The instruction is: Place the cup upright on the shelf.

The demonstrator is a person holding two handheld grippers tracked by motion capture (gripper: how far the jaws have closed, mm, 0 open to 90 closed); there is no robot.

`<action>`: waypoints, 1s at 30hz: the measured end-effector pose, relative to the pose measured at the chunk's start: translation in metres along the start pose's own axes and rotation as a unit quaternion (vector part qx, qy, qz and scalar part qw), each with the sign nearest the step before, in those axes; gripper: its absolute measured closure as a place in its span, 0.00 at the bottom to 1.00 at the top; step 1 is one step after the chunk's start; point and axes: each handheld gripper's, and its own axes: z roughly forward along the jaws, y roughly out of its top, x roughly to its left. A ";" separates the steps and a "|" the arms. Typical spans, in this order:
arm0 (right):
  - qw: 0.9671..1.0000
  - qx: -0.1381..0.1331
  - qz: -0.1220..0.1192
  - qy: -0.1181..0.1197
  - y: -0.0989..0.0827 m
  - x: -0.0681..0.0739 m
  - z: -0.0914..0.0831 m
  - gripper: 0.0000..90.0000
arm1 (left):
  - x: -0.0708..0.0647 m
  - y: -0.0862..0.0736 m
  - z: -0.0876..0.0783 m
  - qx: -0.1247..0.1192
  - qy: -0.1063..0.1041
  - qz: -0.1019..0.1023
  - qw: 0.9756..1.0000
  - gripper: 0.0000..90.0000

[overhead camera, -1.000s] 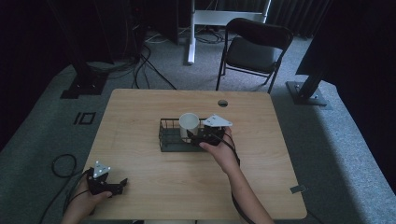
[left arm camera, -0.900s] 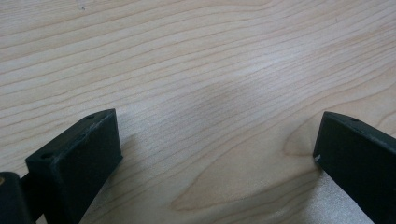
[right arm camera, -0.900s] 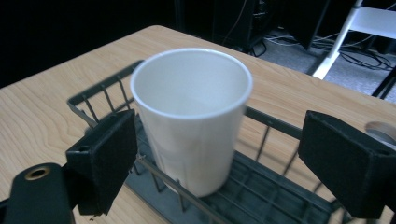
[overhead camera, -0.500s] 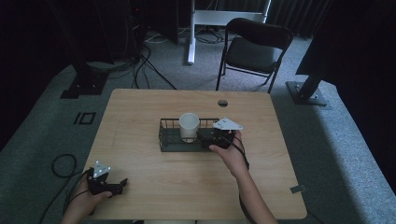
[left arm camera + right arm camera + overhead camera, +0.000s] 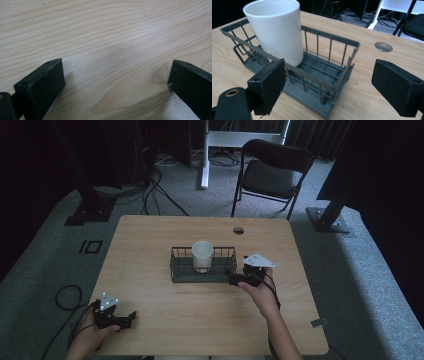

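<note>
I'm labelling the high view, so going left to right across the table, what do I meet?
Left gripper → wire basket → white cup standing in the basket → right gripper, beside the basket's right end.

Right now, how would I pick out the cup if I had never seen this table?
Start at the wooden table and find the dark wire basket near its middle. The cup stands upright inside that basket, toward its middle. It is the one white, plain, handleless thing there, bright against the grey wires, with the right claw open just outside the basket's right end.
</note>
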 end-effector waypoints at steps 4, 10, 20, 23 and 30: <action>1.000 0.001 0.008 -0.004 -0.010 -0.006 -0.005 0.13 | 0.000 0.000 0.000 0.000 0.000 0.000 1.000 0.01; 1.000 0.010 0.021 -0.019 -0.026 -0.019 -0.010 0.13 | 0.000 0.000 0.000 0.000 0.000 0.000 1.000 0.01; 0.998 0.029 0.037 -0.049 -0.051 -0.042 -0.022 0.13 | 0.000 0.000 0.000 0.000 0.000 0.000 1.000 0.01; 0.997 0.036 0.041 -0.054 -0.058 -0.047 -0.024 0.13 | 0.000 0.000 0.000 0.000 0.000 0.000 1.000 0.01; 0.994 0.054 0.052 -0.074 -0.076 -0.062 -0.033 0.13 | 0.000 0.000 0.000 0.000 0.000 0.000 1.000 0.01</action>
